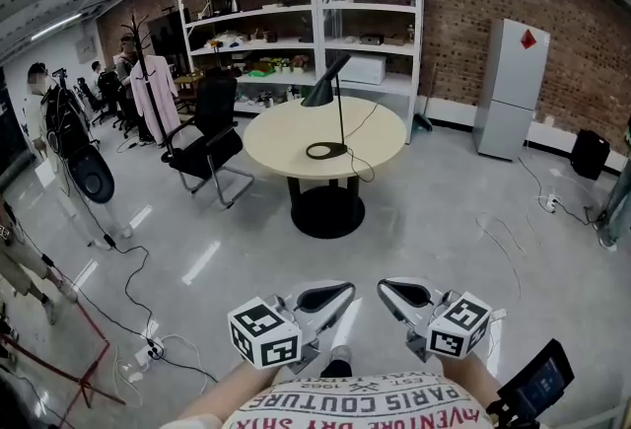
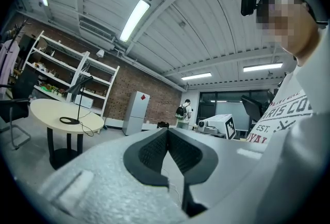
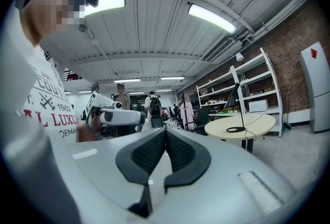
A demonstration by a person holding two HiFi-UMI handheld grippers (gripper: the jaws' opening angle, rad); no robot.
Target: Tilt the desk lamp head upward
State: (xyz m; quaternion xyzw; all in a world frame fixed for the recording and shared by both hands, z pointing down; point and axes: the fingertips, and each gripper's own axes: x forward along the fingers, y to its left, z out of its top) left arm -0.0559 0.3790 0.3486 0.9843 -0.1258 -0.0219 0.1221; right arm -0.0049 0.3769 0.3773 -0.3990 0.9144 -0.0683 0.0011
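Shirt (image 1: 365,407) print: "PARIS COUTURE", "1962", "EST."

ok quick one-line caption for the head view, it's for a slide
Left gripper and right gripper, both shut and empty, close to the person; the lamp stands on the round table across the room.

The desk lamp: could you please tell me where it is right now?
In the head view, the desk lamp stands right of centre on the round table, mid-frame, with a black chair at its left and white shelving behind.
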